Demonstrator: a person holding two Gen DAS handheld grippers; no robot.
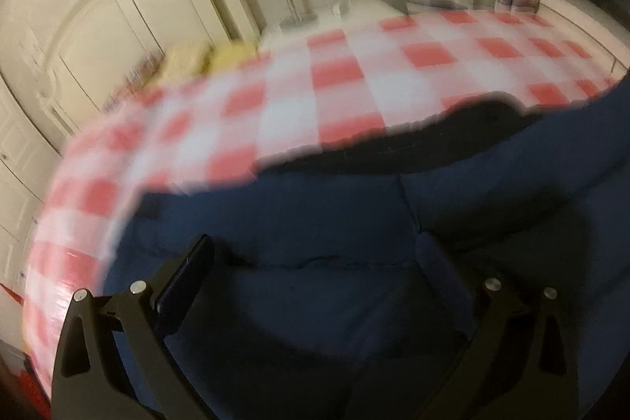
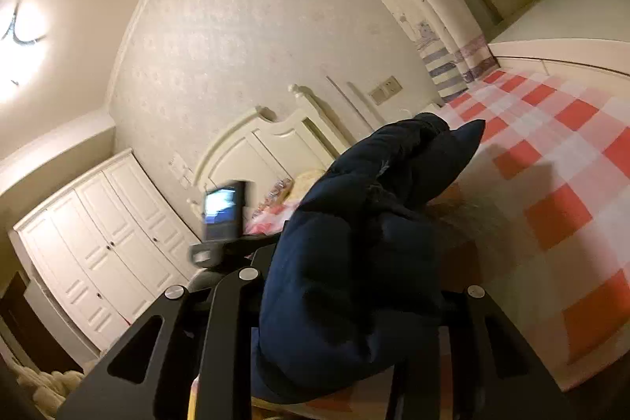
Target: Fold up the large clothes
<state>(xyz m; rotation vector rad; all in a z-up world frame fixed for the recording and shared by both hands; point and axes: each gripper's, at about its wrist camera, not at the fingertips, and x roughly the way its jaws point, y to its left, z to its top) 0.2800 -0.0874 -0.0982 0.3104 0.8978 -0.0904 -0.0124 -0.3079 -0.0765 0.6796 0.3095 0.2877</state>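
Folding looks to be in its middle stretch, judged from how the cloth lies. The navy padded garment [image 1: 354,262] spreads over the near part of the bed, on the red-and-white checked cover [image 1: 354,65], its far edge reaching toward the middle of the cover while the far side and the far corners stay bare.

In the left wrist view the left gripper [image 1: 315,282] hangs low over the fabric with its fingers apart; the cloth lies beneath and between them, but I cannot tell whether any of it is pinched.

In the right wrist view the right gripper [image 2: 346,302] is clenched on a thick bunch of the same garment, which stands raised above the cover and bulges out past the fingertips. A small device with a lit screen [image 2: 222,209] shows beyond it, toward the white wardrobe [image 2: 110,243].

My reading: one portion is lifted for carrying over, so at least this fold is unfinished, and flattening and any further folds remain. How many folds are already made cannot be told, since seams and layers are blurred.
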